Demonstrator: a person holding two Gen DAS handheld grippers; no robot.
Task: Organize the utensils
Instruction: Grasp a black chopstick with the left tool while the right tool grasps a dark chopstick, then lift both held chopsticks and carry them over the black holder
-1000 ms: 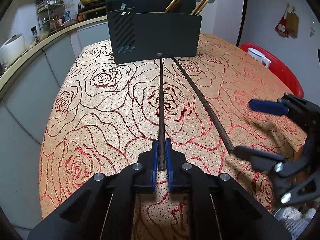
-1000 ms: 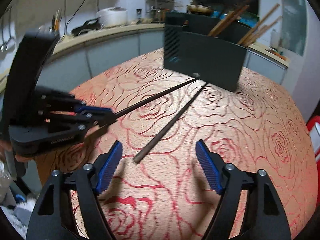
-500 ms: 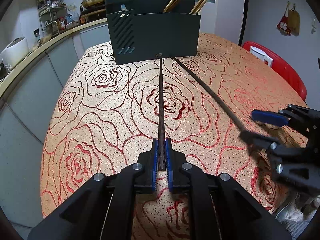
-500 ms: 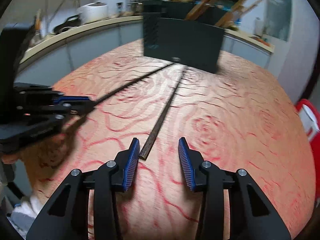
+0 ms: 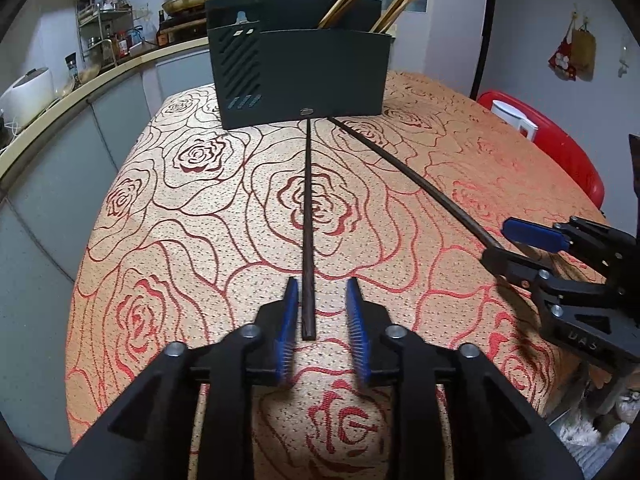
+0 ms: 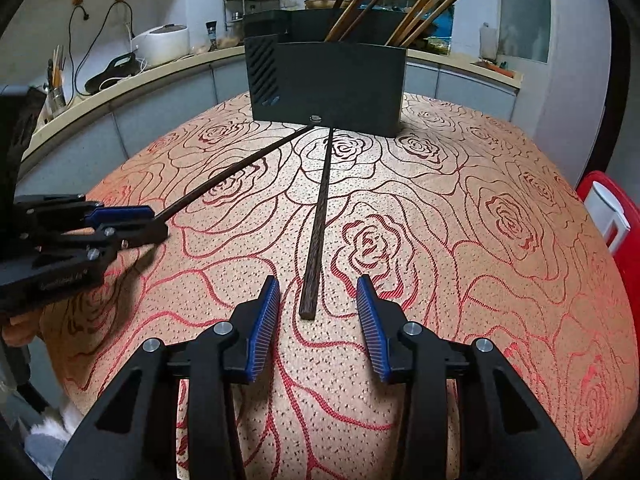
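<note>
Two long dark chopsticks lie on the rose-patterned tablecloth, far tips near the dark utensil holder [image 5: 304, 72], which also shows in the right wrist view [image 6: 328, 80] and holds several wooden chopsticks. My left gripper [image 5: 322, 300] is open, and the near end of the left chopstick [image 5: 308, 240] lies loose between its fingers. My right gripper [image 6: 318, 300] is open with the near end of the right chopstick [image 6: 320, 220] lying between its fingers. In the right wrist view the left gripper [image 6: 120, 220] sits at the left chopstick's [image 6: 240, 168] end. The right gripper [image 5: 520, 244] is at the right chopstick's [image 5: 412, 176] end.
The tablecloth [image 5: 180, 220] covers a round table whose edge drops off at the left and near sides. A red chair with a white object [image 5: 552, 140] stands at the right. A kitchen counter [image 6: 120, 80] with a rice cooker runs behind the table.
My left gripper has opened and let go of the left chopstick, which now lies on the cloth. My right gripper has moved in so the right chopstick's end lies between its fingers.
</note>
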